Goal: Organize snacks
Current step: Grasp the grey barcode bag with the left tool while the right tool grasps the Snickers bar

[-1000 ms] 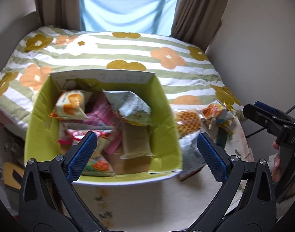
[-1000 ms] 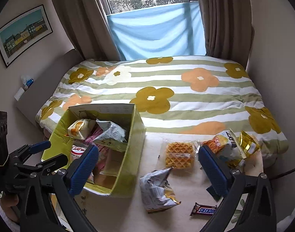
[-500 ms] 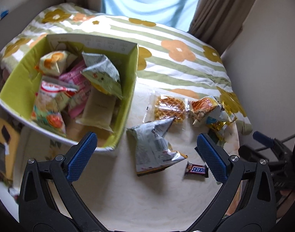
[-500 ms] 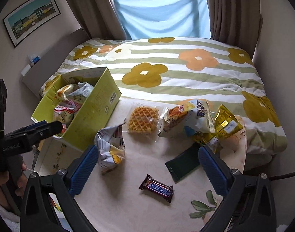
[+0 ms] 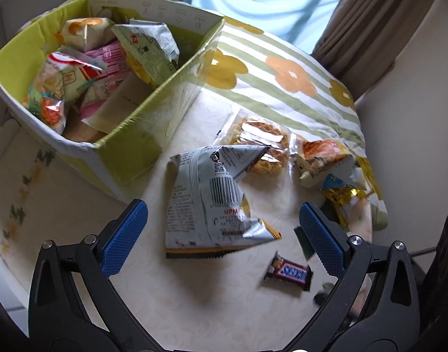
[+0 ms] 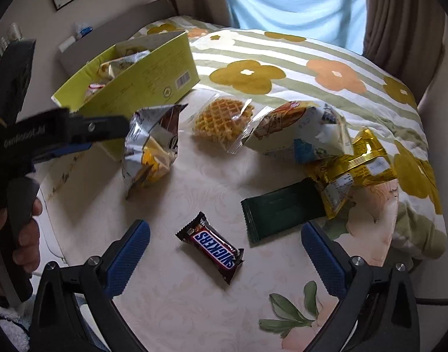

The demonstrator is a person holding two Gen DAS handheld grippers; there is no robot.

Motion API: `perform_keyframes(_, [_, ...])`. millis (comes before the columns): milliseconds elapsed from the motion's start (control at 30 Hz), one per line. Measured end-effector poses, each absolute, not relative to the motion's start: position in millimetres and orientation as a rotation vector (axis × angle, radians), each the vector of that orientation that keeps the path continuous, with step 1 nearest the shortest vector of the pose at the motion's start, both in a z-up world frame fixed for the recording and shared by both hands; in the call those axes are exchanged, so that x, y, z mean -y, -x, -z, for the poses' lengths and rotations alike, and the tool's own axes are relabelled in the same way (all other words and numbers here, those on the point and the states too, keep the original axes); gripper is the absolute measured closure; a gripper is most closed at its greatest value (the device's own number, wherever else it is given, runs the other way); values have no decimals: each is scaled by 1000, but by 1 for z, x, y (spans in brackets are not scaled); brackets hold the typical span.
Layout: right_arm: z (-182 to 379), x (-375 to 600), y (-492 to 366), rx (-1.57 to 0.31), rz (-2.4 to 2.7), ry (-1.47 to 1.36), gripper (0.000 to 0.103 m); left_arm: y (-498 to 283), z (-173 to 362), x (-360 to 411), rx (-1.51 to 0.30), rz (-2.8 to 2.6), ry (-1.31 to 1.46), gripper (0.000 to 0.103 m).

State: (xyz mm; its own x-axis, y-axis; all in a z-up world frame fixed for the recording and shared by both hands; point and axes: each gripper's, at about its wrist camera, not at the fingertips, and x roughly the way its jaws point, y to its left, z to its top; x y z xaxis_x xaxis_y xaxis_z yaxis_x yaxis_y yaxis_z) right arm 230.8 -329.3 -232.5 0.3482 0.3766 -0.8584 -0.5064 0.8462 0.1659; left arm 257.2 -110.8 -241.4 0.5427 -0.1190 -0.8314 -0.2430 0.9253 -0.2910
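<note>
Both grippers hang above a cream desk (image 6: 194, 193) with their blue fingers spread wide and nothing between them. The left gripper (image 5: 224, 231) is over a crumpled silver bag (image 5: 212, 202), which lies just beside the green box (image 5: 142, 143); the box stands at the desk's left end and is already packed with snack packets. The right gripper (image 6: 225, 259) is over a Snickers bar (image 6: 212, 248) that lies alone on the bare desk. Past the bar rests a dark green wrapper (image 6: 282, 208), partly under a gold packet (image 6: 353, 170). Further back sit a wrapped waffle (image 6: 221, 120) and a white bag (image 6: 300, 132), side by side near the edge of a flowered bedspread (image 6: 312, 61). A hand (image 6: 21, 234) grips the left gripper's handle in the right wrist view.
</note>
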Motion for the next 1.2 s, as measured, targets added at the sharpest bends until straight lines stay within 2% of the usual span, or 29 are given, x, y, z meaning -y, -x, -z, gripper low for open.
perform_keyframes(233, [261,315,-223,-1032,-694,306,0,-278,277,111,-1026,-130,428,1])
perform_keyframes(400, [277,309,-225,-1055,-760,343,13,-289,292,113,-1033,-148,418,2])
perform_keyframes(633, [285,310,-231,-1066,-784,360,14,-302,307,115,-1084,-142,423,6])
perform_keyframes(667, [286,310,-232,-1067,-789,358,14,-304,311,115,-1097,-142,430,8])
perform_keyframes(733, [287,309,-233,-1062,-797,371,14,-306,317,113,-1122,-142,445,23])
perform_keyframes(833, [288,305,-234,-1054,-811,390,19,-306,319,114,-1124,-138,438,25])
perform_keyframes(967, [292,300,-233,-1061,-823,405,30,-306,319,119,-1125,-128,406,29])
perform_keyframes(1033, [292,298,-232,-1058,-826,416,32,-305,317,121,-1123,-115,399,36])
perform_keyframes(1200, [290,295,-226,-1049,-831,439,38,-295,312,125,-1122,-95,382,42])
